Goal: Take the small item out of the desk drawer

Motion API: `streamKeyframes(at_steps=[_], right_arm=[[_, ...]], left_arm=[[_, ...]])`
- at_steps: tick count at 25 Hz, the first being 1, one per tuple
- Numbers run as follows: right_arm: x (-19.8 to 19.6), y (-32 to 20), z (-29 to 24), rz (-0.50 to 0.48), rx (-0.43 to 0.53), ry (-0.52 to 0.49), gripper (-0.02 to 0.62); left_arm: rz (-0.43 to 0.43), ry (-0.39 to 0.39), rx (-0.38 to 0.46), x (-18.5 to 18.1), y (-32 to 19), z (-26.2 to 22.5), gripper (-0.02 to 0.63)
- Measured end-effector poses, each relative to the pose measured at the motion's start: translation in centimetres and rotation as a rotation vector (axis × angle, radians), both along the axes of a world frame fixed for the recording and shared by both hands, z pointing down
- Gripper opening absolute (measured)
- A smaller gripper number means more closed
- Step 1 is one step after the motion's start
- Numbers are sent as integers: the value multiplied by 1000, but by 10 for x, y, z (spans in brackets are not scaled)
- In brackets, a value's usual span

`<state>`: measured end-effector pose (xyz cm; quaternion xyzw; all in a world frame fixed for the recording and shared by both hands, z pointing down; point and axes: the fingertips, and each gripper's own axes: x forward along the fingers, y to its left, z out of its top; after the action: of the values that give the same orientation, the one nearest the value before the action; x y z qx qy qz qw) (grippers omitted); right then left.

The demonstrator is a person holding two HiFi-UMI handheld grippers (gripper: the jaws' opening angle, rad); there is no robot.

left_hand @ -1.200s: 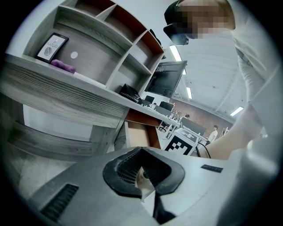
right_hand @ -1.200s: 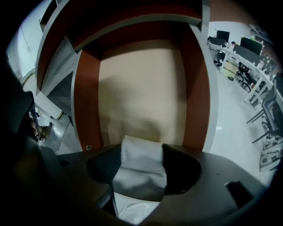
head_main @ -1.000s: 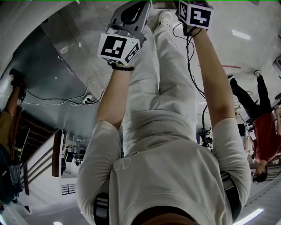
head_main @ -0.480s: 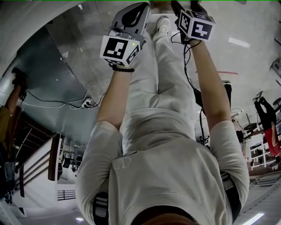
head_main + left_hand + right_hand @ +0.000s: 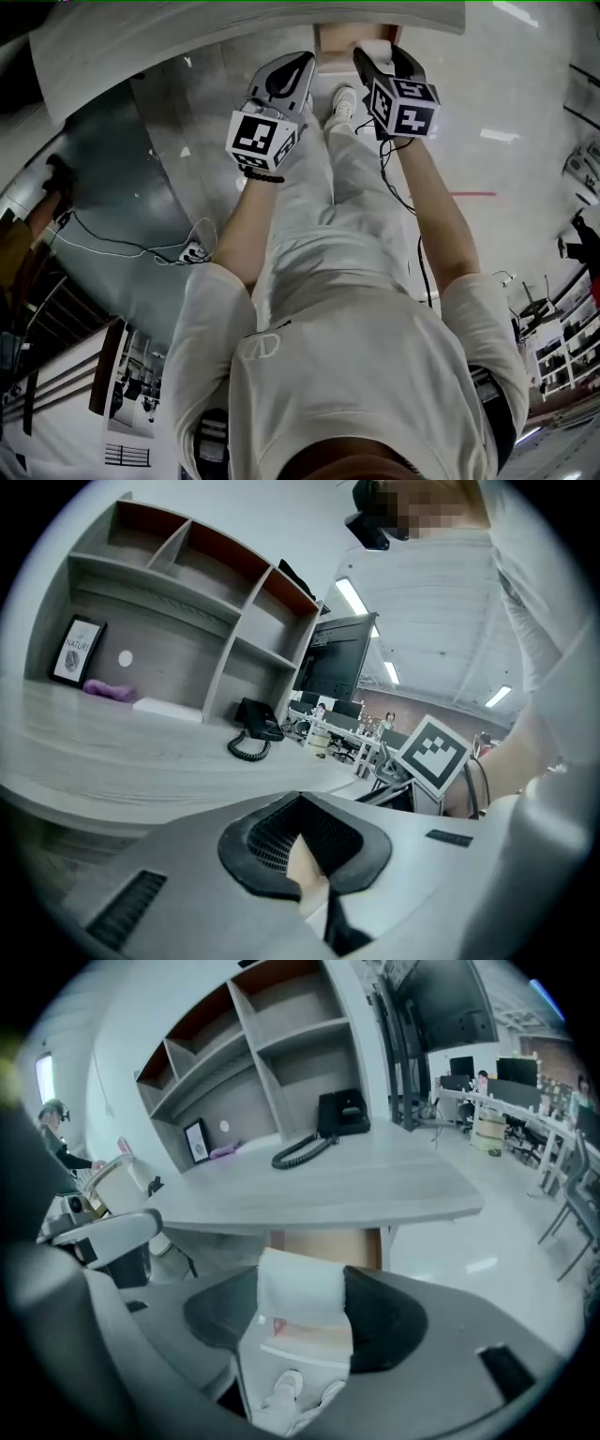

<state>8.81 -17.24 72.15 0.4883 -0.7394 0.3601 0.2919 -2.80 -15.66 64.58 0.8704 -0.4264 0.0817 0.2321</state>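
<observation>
Right gripper (image 5: pixel 377 58) tilts down in front of the tabletop (image 5: pixel 328 1190), jaws clamped on a white box (image 5: pixel 302 1302). Left gripper (image 5: pixel 302 803) sits near level beside it, jaws together, empty.

The small box (image 5: pixel 300 1283) is white with a little reddish print. The left gripper (image 5: pixel 314 869) and right gripper (image 5: pixel 302 1321) are grey with black pads, and their cubes (image 5: pixel 401 103) are checked black and white. There's a pale grey wood-grain desk (image 5: pixel 375 1190), a tan drawer (image 5: pixel 323 1244), a black telephone (image 5: pixel 339 1113) and cream clothes (image 5: pixel 356 328).
</observation>
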Motion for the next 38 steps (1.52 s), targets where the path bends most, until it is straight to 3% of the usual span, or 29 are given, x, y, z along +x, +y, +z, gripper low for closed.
streamKeyframes(at_steps=[9,15,27,38], right_arm=[[7,-2,-131,-11,176,-22,276],[19,-4,-218,10,300,-53,276],[71,5,-336,131,489,-117,276],[117,3,-449,189,714,-107,276]], left_arm=[[2,21,49,-2,11,-81,-2],[-23,24,144,-6,7,-150,-2],[-31,24,267,-15,20,-244,-2],[-88,-32,451,-47,6,-337,-2]])
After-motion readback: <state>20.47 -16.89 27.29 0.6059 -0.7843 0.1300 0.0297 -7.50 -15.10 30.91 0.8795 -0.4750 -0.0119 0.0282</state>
